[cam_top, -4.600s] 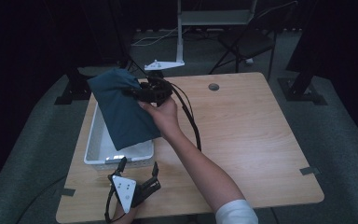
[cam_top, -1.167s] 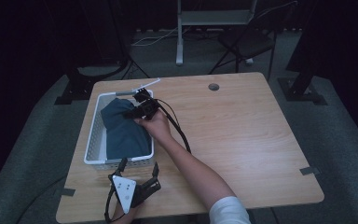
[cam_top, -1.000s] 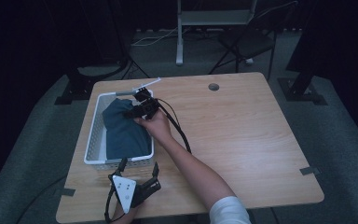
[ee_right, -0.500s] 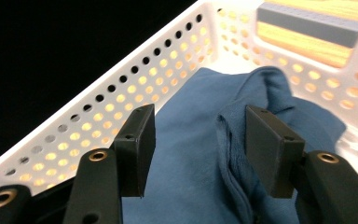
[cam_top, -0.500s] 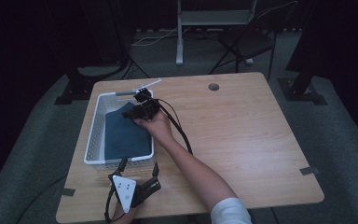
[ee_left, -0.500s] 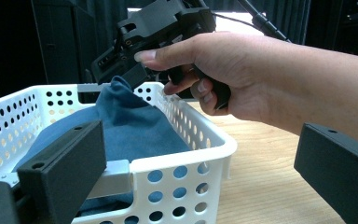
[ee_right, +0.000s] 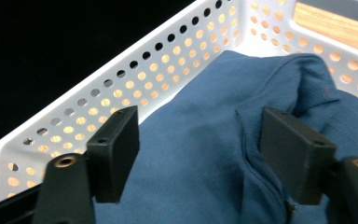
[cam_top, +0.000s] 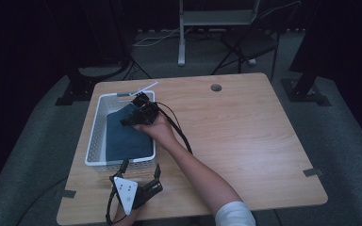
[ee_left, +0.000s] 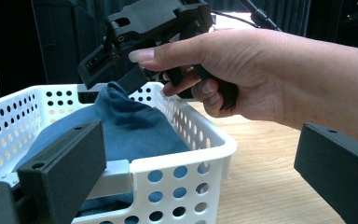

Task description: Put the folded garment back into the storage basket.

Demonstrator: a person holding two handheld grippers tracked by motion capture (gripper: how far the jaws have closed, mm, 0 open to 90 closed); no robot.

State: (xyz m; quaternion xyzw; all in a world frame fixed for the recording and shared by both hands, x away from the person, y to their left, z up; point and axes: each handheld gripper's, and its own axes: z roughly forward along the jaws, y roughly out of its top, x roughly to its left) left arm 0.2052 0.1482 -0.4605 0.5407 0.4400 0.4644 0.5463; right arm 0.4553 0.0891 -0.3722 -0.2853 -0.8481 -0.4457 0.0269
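My right gripper [cam_top: 131, 118] jaws have just been opening, released; blue cloth [ee_right: 205, 154] lies slack between them in the white basket [ee_right: 121, 74]. Left gripper [cam_top: 141, 173] jaws gape, nothing between.

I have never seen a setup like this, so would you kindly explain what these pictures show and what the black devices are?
No robot here: a person works at a wooden table with a hand-held two-jaw gripper in each hand. The high view looks down from above; each of the other two comes from a camera riding on one gripper, looking along its black jaws. On the table stands a white perforated basket with a folded blue cloth inside. The right gripper reaches into the basket; its jaws have just been opening and stand apart over the cloth, pressing on nothing. The left gripper sits at the basket's near end, jaws open, one on each side of the basket's wall.
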